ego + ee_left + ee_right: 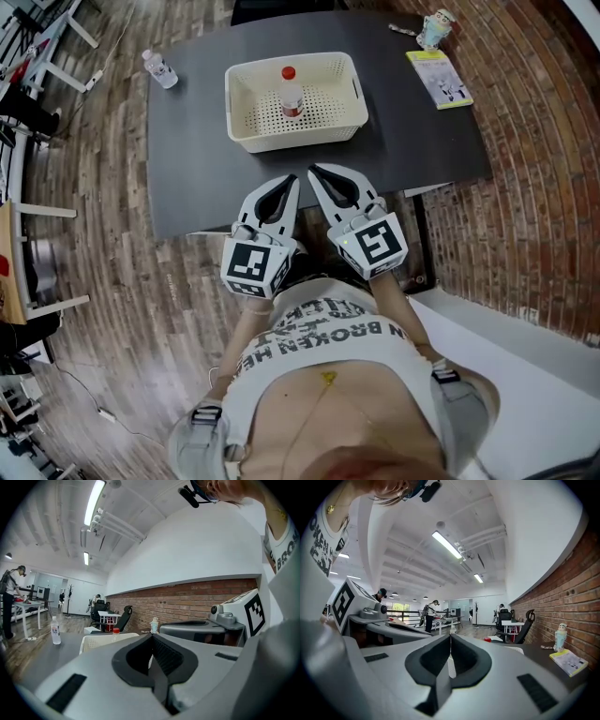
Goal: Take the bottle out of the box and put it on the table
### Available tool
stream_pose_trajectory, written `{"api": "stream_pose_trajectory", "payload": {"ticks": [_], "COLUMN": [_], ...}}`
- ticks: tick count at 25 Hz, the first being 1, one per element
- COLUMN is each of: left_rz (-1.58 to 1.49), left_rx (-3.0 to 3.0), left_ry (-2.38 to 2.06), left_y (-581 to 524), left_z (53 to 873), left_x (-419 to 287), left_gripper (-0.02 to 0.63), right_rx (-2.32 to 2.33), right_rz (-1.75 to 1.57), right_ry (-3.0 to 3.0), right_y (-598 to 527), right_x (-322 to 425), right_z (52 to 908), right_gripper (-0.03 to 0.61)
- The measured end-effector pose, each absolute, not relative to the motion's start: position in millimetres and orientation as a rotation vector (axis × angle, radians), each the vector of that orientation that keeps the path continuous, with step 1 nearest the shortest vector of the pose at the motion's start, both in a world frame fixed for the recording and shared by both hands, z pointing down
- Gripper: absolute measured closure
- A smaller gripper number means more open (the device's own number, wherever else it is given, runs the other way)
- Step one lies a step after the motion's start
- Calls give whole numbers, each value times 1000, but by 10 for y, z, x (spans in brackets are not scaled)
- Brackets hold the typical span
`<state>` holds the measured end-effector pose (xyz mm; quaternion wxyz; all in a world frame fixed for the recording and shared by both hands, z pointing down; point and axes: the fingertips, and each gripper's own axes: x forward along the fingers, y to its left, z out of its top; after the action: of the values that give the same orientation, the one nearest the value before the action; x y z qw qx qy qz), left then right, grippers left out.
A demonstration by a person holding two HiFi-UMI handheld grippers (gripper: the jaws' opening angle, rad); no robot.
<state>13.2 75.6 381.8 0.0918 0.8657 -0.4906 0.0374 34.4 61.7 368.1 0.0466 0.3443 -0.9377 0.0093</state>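
The bottle (292, 94) stands upright inside the box (246, 141), near its middle, red cap on top. The box is white and perforated and sits on the dark counter (187, 150), toward the far side from the person.

Both tools hang side by side above the counter's near edge, tips aimed at the box and well short of it. The left tool (293, 180) has its jaws pressed together with nothing between them. Its own view shows the dark pads meeting in one line, with the box and the red cap beyond. The right tool (314, 172) is the same, jaws closed on each other and empty. The two tools lie close, tips almost meeting, and each marker cube sits back toward the person's shirt (328, 328).

Other things lie on the counter, none near the tools. A second bottle (160, 68) lies tilted at the far left corner, a yellow-green booklet (440, 79) rests flat near the far right edge, and a small figurine (436, 28) stands just past it.

Wood floor (122, 281) shows to the left of the counter, a brick wall (534, 187) to the right. In the gripper views, people work at tables far back in the room.
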Motion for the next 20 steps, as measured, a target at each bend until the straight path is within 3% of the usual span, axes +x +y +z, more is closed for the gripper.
{"api": "stream_pose_trajectory", "payload": {"ticks": [20], "left_rz": [102], "left_rx": [2503], "left_ry": [-1529], "left_y": [152], "left_z": [3820], "left_x": [-29], "left_gripper": [606], "right_rx": [958], "right_rz": [36], "right_ry": [-2882], "right_y": [-28], "right_x": [195], "right_z": [3679], "right_gripper": [569]}}
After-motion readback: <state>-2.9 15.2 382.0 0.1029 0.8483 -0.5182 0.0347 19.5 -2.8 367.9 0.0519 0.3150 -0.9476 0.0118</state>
